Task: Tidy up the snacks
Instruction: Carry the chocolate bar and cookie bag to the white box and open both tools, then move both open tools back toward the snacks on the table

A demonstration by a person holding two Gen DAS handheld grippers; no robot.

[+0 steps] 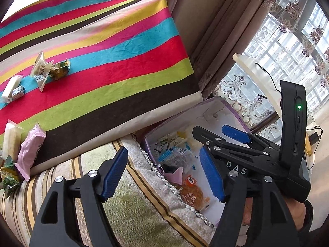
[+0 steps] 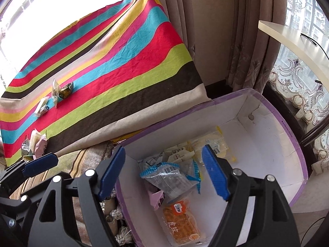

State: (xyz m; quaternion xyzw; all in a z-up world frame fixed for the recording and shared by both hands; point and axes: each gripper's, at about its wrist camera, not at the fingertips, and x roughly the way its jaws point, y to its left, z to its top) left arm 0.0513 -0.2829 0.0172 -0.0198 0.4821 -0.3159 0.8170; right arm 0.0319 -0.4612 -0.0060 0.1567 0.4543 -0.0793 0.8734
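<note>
A white cardboard box with a purple rim (image 2: 296,144) holds several snack packets: an orange cake packet (image 2: 181,222), a clear packet with blue edges (image 2: 168,177) and pale ones behind. My right gripper (image 2: 163,156) hangs open over the box, with nothing between its pads. My left gripper (image 1: 162,154) is open too and empty, above the box's near-left edge (image 1: 148,135). More packets lie on the striped tablecloth (image 1: 115,65): a pink one (image 1: 30,150), a white one (image 1: 12,142), and a small cluster (image 1: 47,70) farther back.
A striped, fringed cushion (image 1: 123,201) lies under the left gripper, beside the box. Brown curtains (image 2: 216,41) and a lace curtain hang behind. A pale shelf (image 2: 292,39) with a cable juts in at the right. The tablecloth hangs over the table edge next to the box.
</note>
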